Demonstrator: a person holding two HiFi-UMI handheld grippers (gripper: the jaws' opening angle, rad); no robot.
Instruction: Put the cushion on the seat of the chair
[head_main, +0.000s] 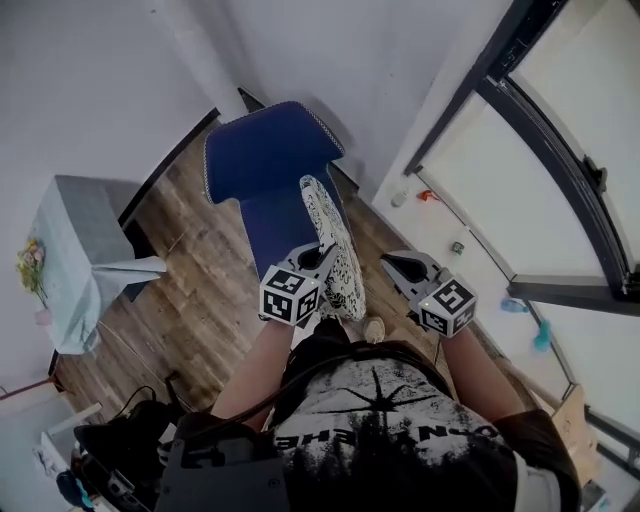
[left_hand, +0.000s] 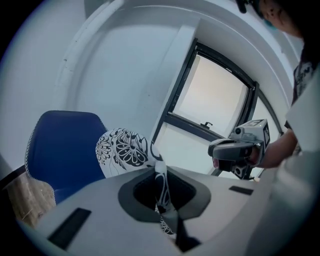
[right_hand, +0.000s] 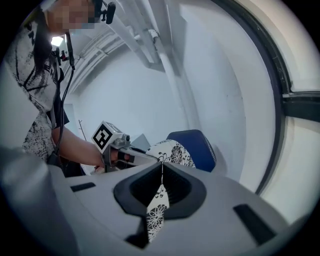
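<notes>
White room (head_main: 90, 70), plank floor (head_main: 195, 300), dark-framed window (head_main: 560, 130).
The plain walls meet the brown wood boards along a dark skirting (head_main: 165, 165). At the left stands a table (head_main: 80, 215) under a pale grey-blue cloth, with flowers (head_main: 32, 262) at its edge. The window fills the right side, with a black frame, bright pale panes and a small handle (left_hand: 206, 124), and soft, even daylight lies over the walls. Black cables (head_main: 125, 415) lie on the floor at the near left.
</notes>
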